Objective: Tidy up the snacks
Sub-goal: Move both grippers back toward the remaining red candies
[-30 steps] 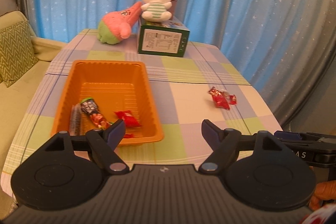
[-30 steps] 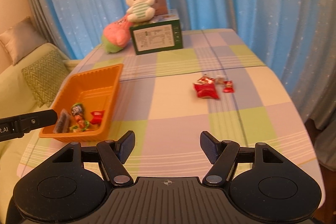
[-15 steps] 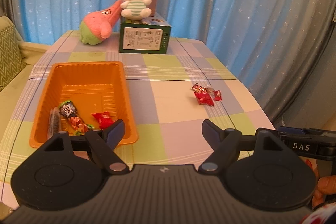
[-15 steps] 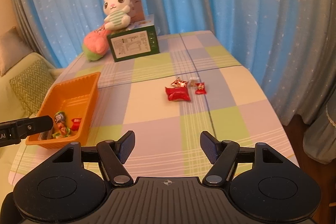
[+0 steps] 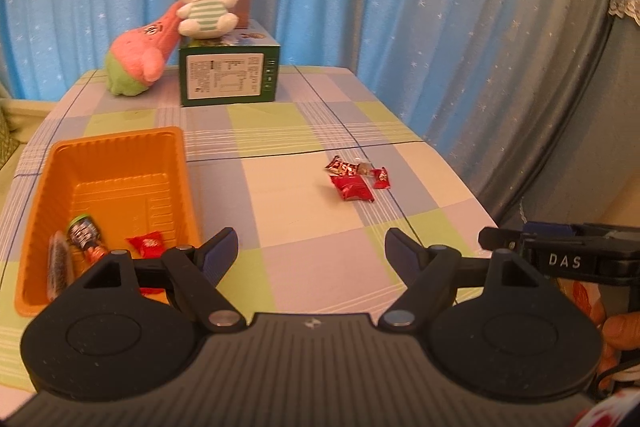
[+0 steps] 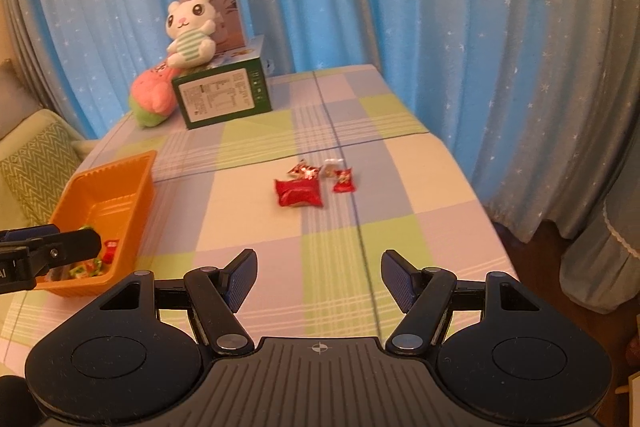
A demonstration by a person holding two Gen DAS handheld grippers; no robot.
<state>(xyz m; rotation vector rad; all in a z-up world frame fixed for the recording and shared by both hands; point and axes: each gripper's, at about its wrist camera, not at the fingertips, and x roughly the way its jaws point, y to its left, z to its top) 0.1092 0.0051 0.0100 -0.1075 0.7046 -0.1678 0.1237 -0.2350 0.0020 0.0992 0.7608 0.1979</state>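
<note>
Red snacks (image 6: 299, 191) on the worktop (image 6: 400, 227) now sit nearer the right hand-held gripper (image 6: 319, 279), wide and empty; the left hand-held gripper (image 5: 312, 253) too. Orange tray (image 5: 116, 163) waits.

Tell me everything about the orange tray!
The orange tray is a shiny, plastic-looking rectangular bin with sloped walls, a rolled rim and a ribbed floor. It sits flat on the checked tablecloth, left of the loose red snacks. A few wrapped snacks lie at its near end. Neither gripper touches it.
</note>
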